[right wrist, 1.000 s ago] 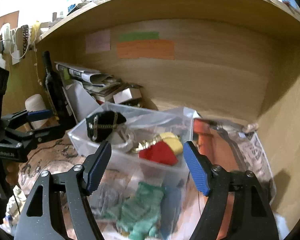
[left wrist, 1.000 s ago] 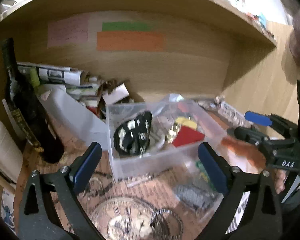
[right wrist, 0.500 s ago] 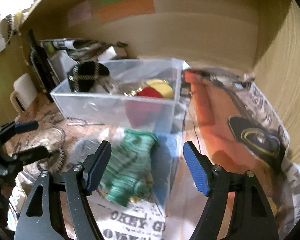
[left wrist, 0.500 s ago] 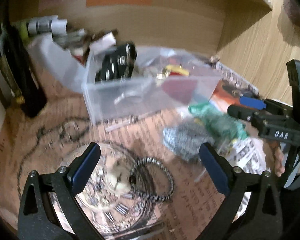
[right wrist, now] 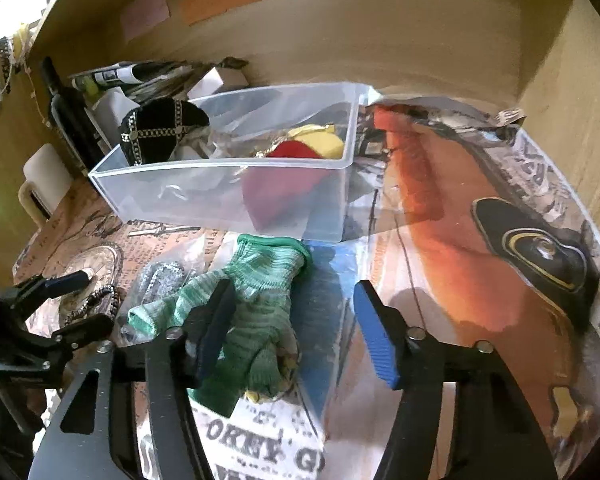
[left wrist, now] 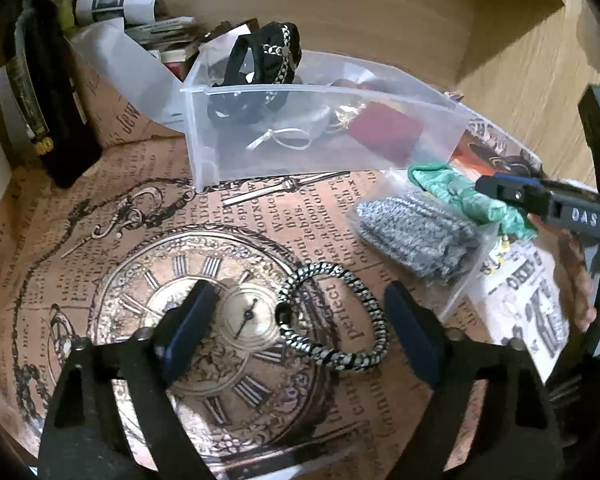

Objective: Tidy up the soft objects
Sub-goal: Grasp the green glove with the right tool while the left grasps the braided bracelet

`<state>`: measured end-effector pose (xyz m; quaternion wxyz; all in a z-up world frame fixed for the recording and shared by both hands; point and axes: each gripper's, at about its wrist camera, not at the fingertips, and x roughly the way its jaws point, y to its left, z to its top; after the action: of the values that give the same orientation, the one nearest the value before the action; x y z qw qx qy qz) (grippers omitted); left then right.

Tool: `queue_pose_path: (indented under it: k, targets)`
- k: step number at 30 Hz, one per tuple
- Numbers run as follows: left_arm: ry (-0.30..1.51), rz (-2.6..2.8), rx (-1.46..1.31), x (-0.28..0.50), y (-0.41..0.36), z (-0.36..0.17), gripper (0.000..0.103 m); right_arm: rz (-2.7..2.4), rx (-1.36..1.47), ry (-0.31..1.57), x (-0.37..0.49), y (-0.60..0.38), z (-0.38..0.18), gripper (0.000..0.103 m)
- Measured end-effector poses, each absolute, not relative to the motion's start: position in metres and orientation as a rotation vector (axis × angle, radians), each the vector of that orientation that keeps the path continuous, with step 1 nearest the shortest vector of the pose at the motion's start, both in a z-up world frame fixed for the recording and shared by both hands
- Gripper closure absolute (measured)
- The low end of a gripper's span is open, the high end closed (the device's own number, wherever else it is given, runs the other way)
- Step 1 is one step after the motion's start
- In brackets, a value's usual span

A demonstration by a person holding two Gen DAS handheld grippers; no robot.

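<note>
A clear plastic bin [left wrist: 260, 160] [right wrist: 204, 196] stands at the back and holds a black chained item [left wrist: 268, 56], a red soft piece [right wrist: 284, 184] and a yellow one [right wrist: 320, 142]. A black-and-white braided ring [left wrist: 336, 316] lies on the printed paper between the fingers of my open left gripper [left wrist: 300, 328]. A grey knit item in a clear bag [left wrist: 416, 232] lies right of the ring. A green knit glove [right wrist: 252, 292] [left wrist: 460, 192] lies in front of the bin, under the left finger of my open right gripper [right wrist: 296, 328].
A dark bottle [left wrist: 40, 92] stands at the left. Rolled papers and small boxes [left wrist: 140, 20] are piled behind the bin. Wooden walls close the back and right. A white mug [right wrist: 40, 188] sits at the far left.
Both grippers have tilted down and moved closer to the tabletop. The left one now frames the braided ring; the right one now sits over the green glove.
</note>
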<state>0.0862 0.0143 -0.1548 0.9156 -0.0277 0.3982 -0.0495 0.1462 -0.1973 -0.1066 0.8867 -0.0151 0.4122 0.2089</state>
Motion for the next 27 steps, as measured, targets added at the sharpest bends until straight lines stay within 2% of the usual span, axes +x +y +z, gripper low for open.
queue_pose_path:
  k: [2, 9, 11, 13, 17, 27]
  targets:
    - [0.809, -0.101, -0.065, 0.084, 0.017, -0.154, 0.026, 0.439, -0.029, 0.874, 0.151, -0.196, -0.110, 0.054]
    - [0.802, -0.082, -0.081, 0.087, 0.031, -0.152, 0.059, 0.489, 0.004, 0.932, 0.161, -0.194, -0.121, 0.077]
    - [0.804, -0.081, -0.086, 0.089, 0.033, -0.152, 0.064, 0.502, -0.003, 0.932, 0.160, -0.191, -0.121, 0.086]
    - [0.805, -0.082, -0.086, 0.090, 0.034, -0.151, 0.067, 0.514, -0.014, 0.926, 0.157, -0.187, -0.120, 0.091]
    - [0.806, -0.088, -0.092, 0.093, 0.036, -0.148, 0.073, 0.506, -0.043, 0.892, 0.151, -0.183, -0.115, 0.094]
    - [0.728, -0.099, -0.085, 0.093, 0.034, -0.120, 0.076, 0.464, -0.033, 0.773, 0.138, -0.189, -0.083, 0.095]
